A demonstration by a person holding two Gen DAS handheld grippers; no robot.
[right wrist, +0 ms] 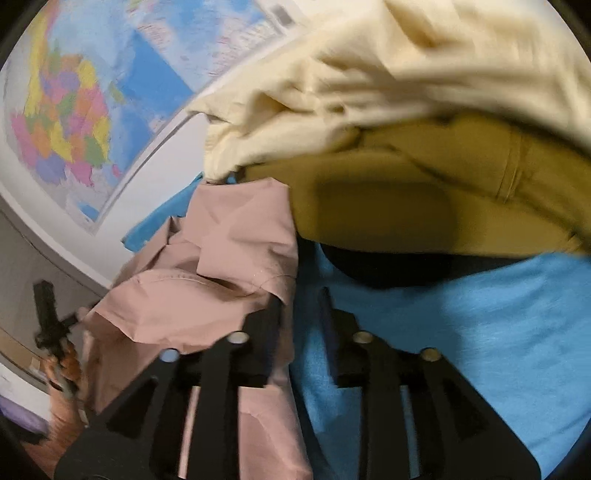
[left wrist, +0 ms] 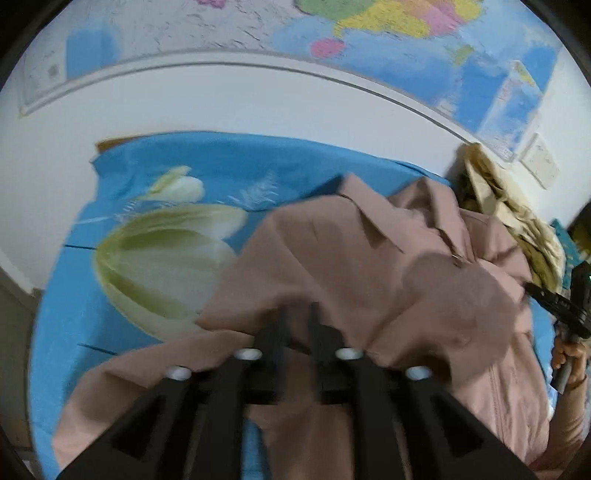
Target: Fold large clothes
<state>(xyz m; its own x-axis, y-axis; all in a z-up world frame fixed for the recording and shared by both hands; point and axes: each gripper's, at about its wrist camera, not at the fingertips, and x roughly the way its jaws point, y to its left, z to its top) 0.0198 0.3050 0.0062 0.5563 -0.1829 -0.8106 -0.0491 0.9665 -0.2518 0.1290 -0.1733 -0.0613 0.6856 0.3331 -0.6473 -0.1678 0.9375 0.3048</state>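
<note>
Pink shirt lies crumpled on the blue flowered sheet, collar up toward the wall, its near hem bunched right at the left hand-held gripper. Left jaws stand partly spread, pink cloth lying under and between the fingertips; blurred, no clear pinch. From the right wrist view the same shirt sits left of centre, its right edge ragged and folded over, running down past the right hand-held gripper. Right jaws partly spread too: left finger over the shirt's edge, right finger over bare blue sheet, nothing clamped.

Just beyond the shirt, a heap of other clothes: cream garment on top of an olive-tan one, crowding the shirt's far right corner, touching or nearly so. Open sheet lies left of the shirt in the left view, and right of it in the right view. White wall with a map borders the far edge. A hand grips the right tool's handle at the frame edge.
</note>
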